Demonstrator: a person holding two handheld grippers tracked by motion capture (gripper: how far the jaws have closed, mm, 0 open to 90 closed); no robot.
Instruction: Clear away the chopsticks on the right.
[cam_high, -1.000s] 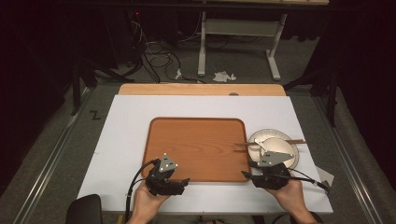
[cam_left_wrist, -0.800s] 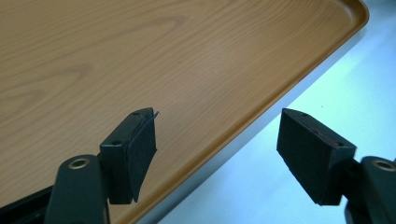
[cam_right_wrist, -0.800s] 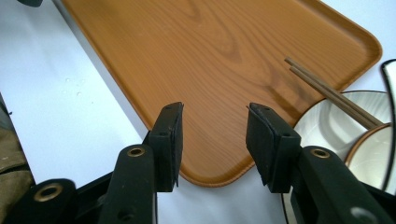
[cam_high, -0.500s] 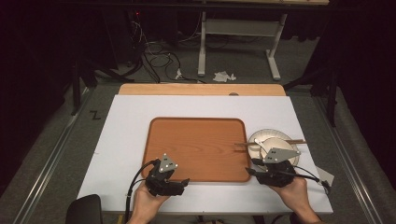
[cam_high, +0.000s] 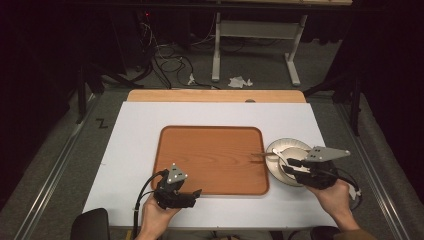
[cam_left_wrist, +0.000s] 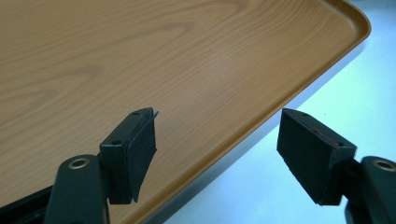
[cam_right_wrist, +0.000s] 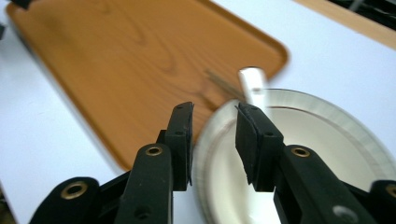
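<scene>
Right gripper (cam_right_wrist: 214, 140): fingers (cam_right_wrist: 180, 140) part-way apart and just been closing, nothing pressed between them; in the right gripper view they straddle the near rim of the round white plate (cam_right_wrist: 327, 140), one finger over the table, one over the plate. A silvery utensil handle (cam_right_wrist: 252, 84), blurred, lies from the plate toward 12 o'clock, onto the corner of the rectangular brown wooden tray (cam_right_wrist: 116, 56).

The high view shows the plate (cam_high: 280, 146) on the white table (cam_high: 135, 145), touching the tray's (cam_high: 210, 155) 3 o'clock edge.

Left gripper (cam_left_wrist: 217, 144): fingers (cam_left_wrist: 135, 149) wide apart, empty, astride the tray's rim (cam_left_wrist: 280, 107). The high view places it (cam_high: 192, 195) at the tray's 7 o'clock.
</scene>
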